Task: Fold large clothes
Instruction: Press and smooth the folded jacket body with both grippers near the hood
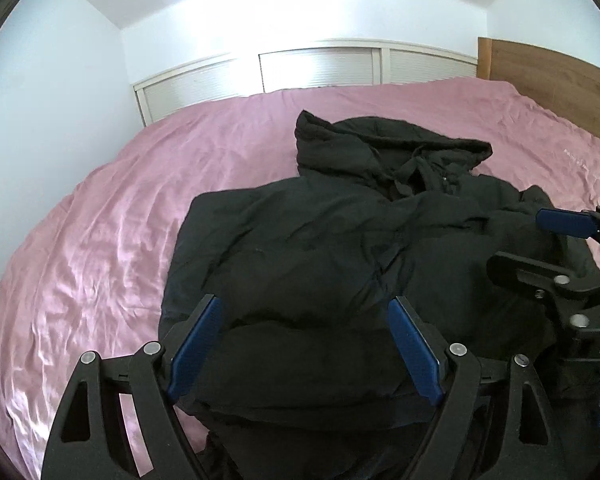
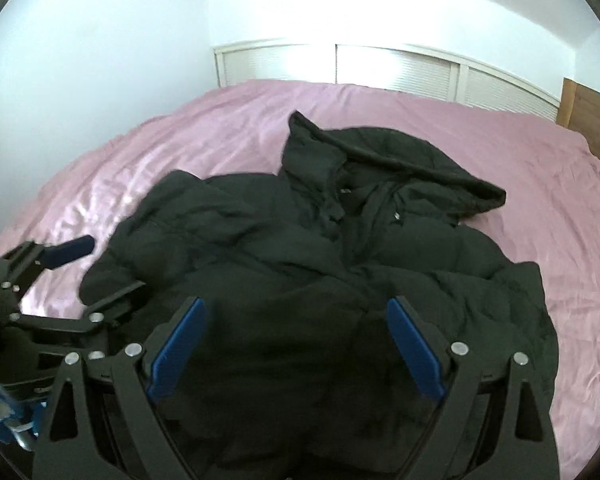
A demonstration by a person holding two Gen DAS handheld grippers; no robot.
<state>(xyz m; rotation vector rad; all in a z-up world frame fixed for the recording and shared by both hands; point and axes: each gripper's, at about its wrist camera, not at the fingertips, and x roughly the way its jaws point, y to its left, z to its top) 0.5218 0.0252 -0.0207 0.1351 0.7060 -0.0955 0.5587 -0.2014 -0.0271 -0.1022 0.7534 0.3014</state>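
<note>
A large black padded hooded jacket (image 1: 340, 240) lies bunched on the pink bed, hood (image 1: 380, 148) towards the far side. It also shows in the right wrist view (image 2: 320, 264), hood (image 2: 400, 160) at the back. My left gripper (image 1: 304, 312) is open and empty, just above the jacket's near part. My right gripper (image 2: 296, 312) is open and empty, over the jacket's near middle. The right gripper shows at the right of the left wrist view (image 1: 516, 240); the left gripper shows at the left of the right wrist view (image 2: 108, 268).
The pink sheet (image 1: 120, 220) covers the whole bed and is wrinkled. A wooden headboard (image 1: 552, 76) stands at the right. White louvred cupboard doors (image 2: 396, 68) and white walls are behind the bed.
</note>
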